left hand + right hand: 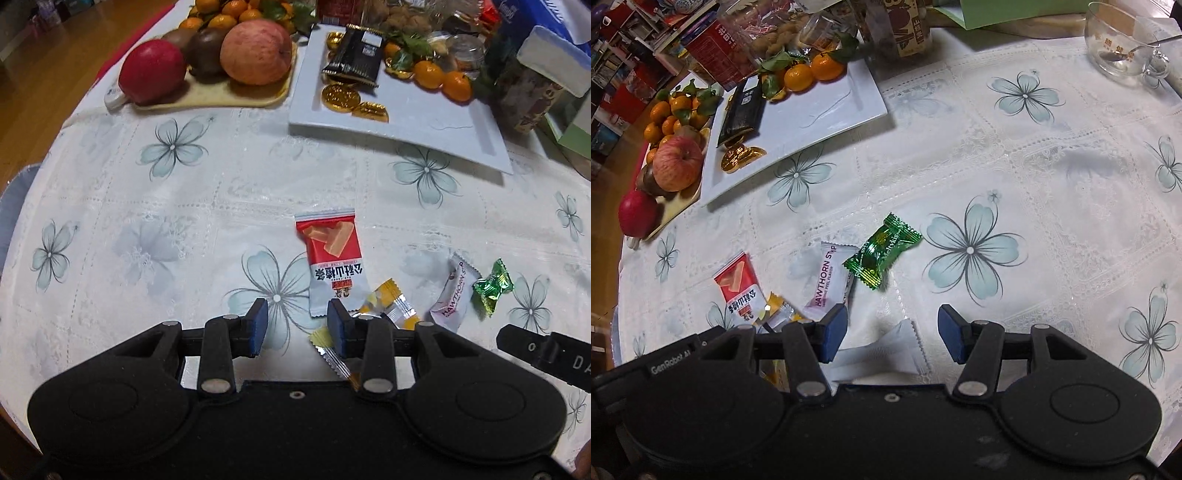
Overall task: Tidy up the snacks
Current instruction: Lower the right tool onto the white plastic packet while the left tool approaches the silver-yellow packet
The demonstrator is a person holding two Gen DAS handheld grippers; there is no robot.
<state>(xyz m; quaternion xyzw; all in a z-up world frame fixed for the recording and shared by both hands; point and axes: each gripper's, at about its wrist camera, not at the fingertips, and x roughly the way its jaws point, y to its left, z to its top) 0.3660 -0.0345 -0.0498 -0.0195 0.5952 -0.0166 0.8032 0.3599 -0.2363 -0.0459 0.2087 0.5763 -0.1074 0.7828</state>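
A red and grey snack packet lies on the flowered tablecloth. Beside it lie yellow and silver candies, a white hawthorn strip and a green wrapped candy. A white wrapper lies between the right fingers. My left gripper is open and empty, its right finger at the red packet's near end. My right gripper is open, just short of the hawthorn strip and green candy.
A white rectangular tray holds a black packet, gold coins and mandarins. A fruit plate with apples stands left of it. Jars and boxes crowd the back. A glass cup stands at far right.
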